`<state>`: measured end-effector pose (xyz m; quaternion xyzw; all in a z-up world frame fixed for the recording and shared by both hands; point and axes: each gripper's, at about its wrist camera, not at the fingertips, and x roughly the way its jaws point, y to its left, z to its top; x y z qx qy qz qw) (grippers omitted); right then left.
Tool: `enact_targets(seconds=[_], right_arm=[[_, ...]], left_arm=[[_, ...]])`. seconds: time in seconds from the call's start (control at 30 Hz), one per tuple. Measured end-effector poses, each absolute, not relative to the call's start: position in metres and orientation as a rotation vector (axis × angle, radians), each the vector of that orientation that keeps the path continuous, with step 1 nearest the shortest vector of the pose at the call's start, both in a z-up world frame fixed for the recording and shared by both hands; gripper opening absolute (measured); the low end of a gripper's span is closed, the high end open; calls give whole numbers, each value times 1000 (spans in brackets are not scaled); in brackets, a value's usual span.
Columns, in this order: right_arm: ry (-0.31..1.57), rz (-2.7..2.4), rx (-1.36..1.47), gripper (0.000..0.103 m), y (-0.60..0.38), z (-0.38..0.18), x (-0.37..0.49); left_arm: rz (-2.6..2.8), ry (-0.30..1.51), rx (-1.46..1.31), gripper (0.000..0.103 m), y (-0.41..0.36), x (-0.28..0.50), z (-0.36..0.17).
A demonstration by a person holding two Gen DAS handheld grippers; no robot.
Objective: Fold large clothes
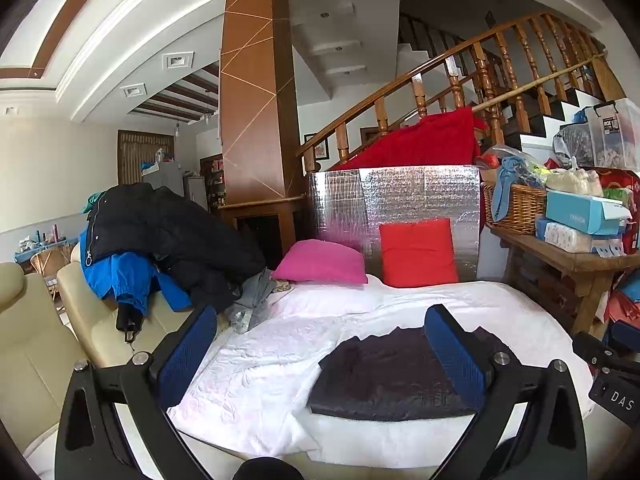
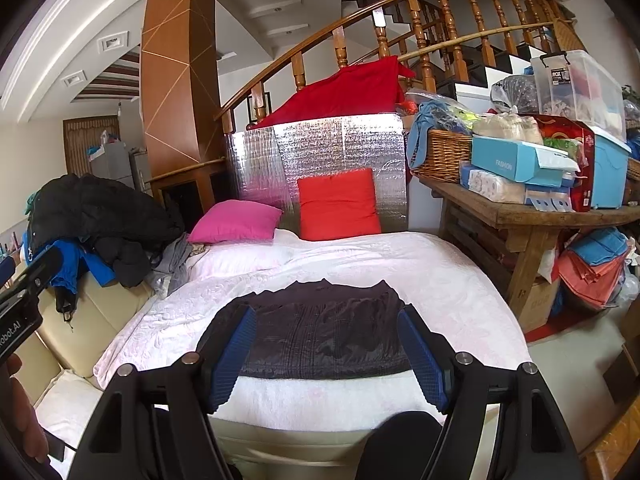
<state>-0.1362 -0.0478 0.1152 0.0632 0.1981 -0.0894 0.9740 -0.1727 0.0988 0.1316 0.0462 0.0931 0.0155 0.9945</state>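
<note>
A dark, shiny garment (image 1: 396, 376) lies folded into a flat rectangle on the white bedspread (image 1: 280, 344). In the right wrist view the same garment (image 2: 326, 330) sits straight ahead, near the front edge of the bedspread (image 2: 440, 280). My left gripper (image 1: 320, 350) hovers above the bed, open, with its right blue pad over the garment's right part and nothing between the pads. My right gripper (image 2: 326, 354) is open too, its blue pads framing the garment from above without touching it. The right gripper's body (image 1: 608, 368) shows at the left wrist view's right edge.
A heap of unfolded clothes, black coat (image 1: 168, 232) and blue jacket (image 1: 128, 280), lies on a cream sofa (image 1: 36, 344) left of the bed. Pink pillow (image 1: 320, 262) and red pillow (image 1: 418, 252) lean at the back. A cluttered wooden bench (image 2: 532, 208) stands right.
</note>
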Motion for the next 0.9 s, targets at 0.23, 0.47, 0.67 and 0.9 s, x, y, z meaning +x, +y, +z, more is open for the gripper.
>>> enact_targets(seconds=[0.23, 0.47, 0.67, 0.9], right_arm=[[409, -181, 136, 77, -49, 113, -133], [408, -182, 132, 77, -48, 112, -132], [433, -187, 131, 77, -46, 104, -121], [518, -177, 138, 77, -41, 82, -96]], left_arm=[[34, 200, 91, 103, 100, -169, 128], [30, 217, 83, 103, 102, -166, 126], [32, 236, 91, 103, 103, -160, 121], [41, 277, 98, 103, 104, -147, 111]])
